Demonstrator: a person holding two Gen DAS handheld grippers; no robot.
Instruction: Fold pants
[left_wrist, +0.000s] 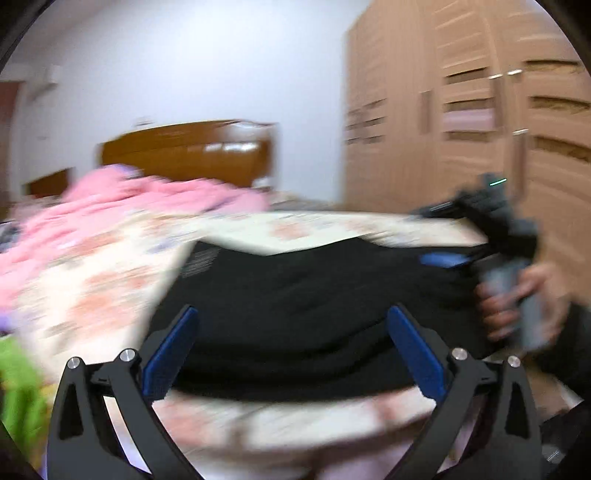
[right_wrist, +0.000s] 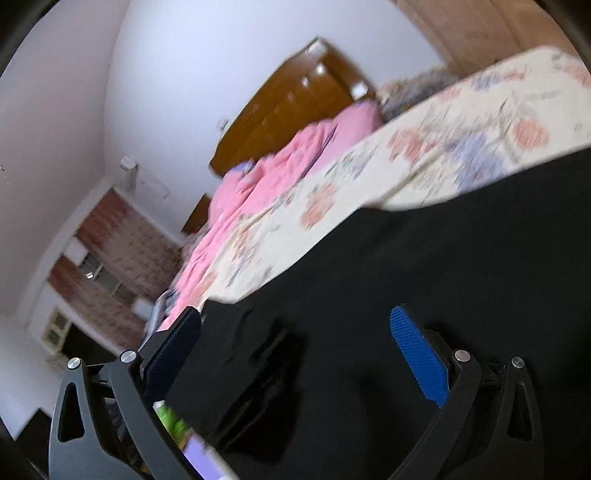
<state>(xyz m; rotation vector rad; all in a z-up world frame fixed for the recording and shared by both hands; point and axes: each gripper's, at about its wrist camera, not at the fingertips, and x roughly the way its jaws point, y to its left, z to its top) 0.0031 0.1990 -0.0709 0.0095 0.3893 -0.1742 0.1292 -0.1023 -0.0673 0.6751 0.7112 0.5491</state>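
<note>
A: The left tongs (left_wrist: 291, 349) are spread wide and hold nothing; the black pants (left_wrist: 295, 295) lie under them on the bed (left_wrist: 306, 230), near its front edge

B: And the right tongs (right_wrist: 295, 354)?

A: Also released, the two blue pads (right_wrist: 419, 360) stand far apart above the dark cloth and do not press it. In the left view a hand (left_wrist: 517, 306) carries them at the right end of the pants

B: So which step is this, do you think?

A: I judge that one fold is laid down and both tongs are free between grasps. The pictures are blurred, so how many layers there are I cannot tell

B: What does the next move ask for?

A: Each tongs should take an end or corner of the pants and bring it over to the other side, with the edges kept in line

B: Is there room?

A: Behind the pants the flowered sheet is bare. A pink blanket (left_wrist: 122, 206) is heaped toward the far left side, and the wardrobe (left_wrist: 461, 110) stands past the right edge of the bed
</note>
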